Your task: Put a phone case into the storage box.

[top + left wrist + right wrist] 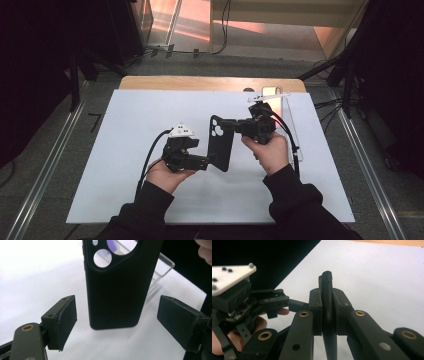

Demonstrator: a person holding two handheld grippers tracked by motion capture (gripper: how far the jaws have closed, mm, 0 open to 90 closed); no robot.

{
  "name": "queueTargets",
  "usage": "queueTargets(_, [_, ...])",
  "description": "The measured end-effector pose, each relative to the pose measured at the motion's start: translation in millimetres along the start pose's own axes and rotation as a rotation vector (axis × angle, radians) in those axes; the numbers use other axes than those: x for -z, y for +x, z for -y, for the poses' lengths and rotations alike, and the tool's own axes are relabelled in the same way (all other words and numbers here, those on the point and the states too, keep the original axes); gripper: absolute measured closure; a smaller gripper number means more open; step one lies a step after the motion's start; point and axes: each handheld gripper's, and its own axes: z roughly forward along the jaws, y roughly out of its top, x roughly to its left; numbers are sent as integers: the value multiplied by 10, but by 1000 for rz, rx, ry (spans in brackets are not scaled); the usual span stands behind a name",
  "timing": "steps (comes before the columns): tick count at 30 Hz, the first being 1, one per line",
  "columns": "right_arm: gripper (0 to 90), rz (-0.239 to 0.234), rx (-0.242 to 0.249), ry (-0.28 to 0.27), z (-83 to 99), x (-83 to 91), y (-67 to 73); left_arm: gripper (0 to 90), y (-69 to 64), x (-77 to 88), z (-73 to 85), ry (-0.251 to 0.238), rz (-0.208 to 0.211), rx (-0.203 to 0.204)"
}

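Both grippers are meeting at a black phone case [220, 143], which is hanging in the air above the white sheet [125, 150] that covers the table, roughly over the sheet's middle. Right gripper [226, 123] is reaching in from the right of the case with its jaws pressed together on the case's upper edge, near the camera cutouts; in the right gripper view the two pads [316, 312] are squeezing the thin edge of the case [328, 302] between them, so the case is standing edge-on to that camera. Left gripper [207, 162] is sitting at the lower left of the case, its tips beside the case's bottom corner. In the left gripper view its jaws are standing spread, one pad [63, 320] to each side of the case's rounded lower end [117, 297], with bare gaps showing between pads and case, so nothing is being pinched there. Beyond the case, toward the far right edge of the sheet, a clear plastic stand [290, 117] is lying on the table; the left gripper view is showing a part of it [163, 265] just behind the case. Each gripper is being carried by a hand in a dark sleeve [145, 205].
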Motion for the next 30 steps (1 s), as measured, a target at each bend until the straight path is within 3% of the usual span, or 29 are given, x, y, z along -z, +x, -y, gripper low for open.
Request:
queueTargets(3, [776, -3, 30, 6, 14, 8, 0, 160, 6, 9, -12, 14, -24, -16])
queueTargets(7, [776, -9, 79, 2, 20, 42, -1, 160, 37, 38, -45, 32, -1, -18])
queueTargets(10, [776, -28, 124, 3, 19, 78, 0, 197, 56, 80, -61, 16, 3, -17])
queueTargets(14, [776, -49, 181, 9, 19, 117, 18, 237, 55, 132, -79, 16, -13, -64])
queueTargets(18, [776, -89, 185, 12, 18, 147, -25, 239, 65, 173, -107, 26, -10, -77])
queueTargets(23, [776, -116, 221, 44, 24, 156, -59, 238, 124, 206, -161, 34, 31, -63])
queueTargets(30, [776, -159, 278, 76, 43, 113, -10, 256, 166, 256, -182, 25, 95, -103])
